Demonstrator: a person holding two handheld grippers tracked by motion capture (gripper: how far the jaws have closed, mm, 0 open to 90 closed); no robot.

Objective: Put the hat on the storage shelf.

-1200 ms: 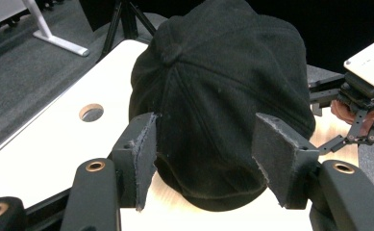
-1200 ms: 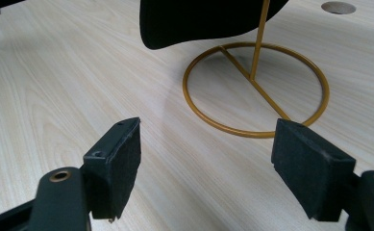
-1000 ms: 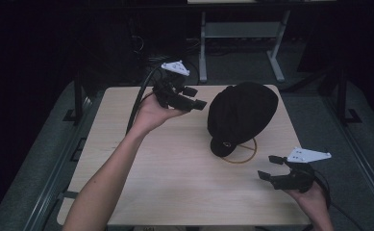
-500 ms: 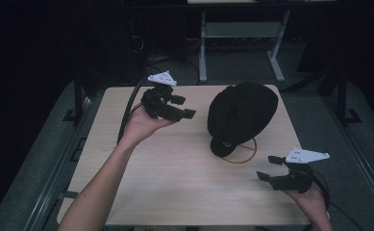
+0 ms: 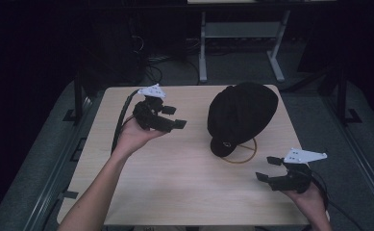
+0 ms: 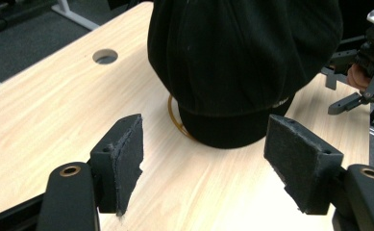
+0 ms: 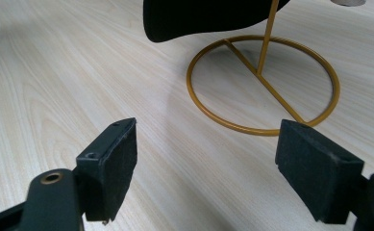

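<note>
Leftward and lower than a second ago, the left tongs have backed off from the cap, jaws just opening, nothing between them. That cap sits on a gold stand at the bench's right rear, between both tongs. Near right, the right tongs gape empty, aimed at the stand's ring.

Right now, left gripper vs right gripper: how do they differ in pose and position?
The left gripper is raised above the table, left of the black cap; the right gripper sits low at the table's near right corner. The left gripper's jaws have just been opening, with nothing between them. The left gripper view looks at the cap's brim; the right gripper view looks at the gold stand. Both are open and empty.
</note>
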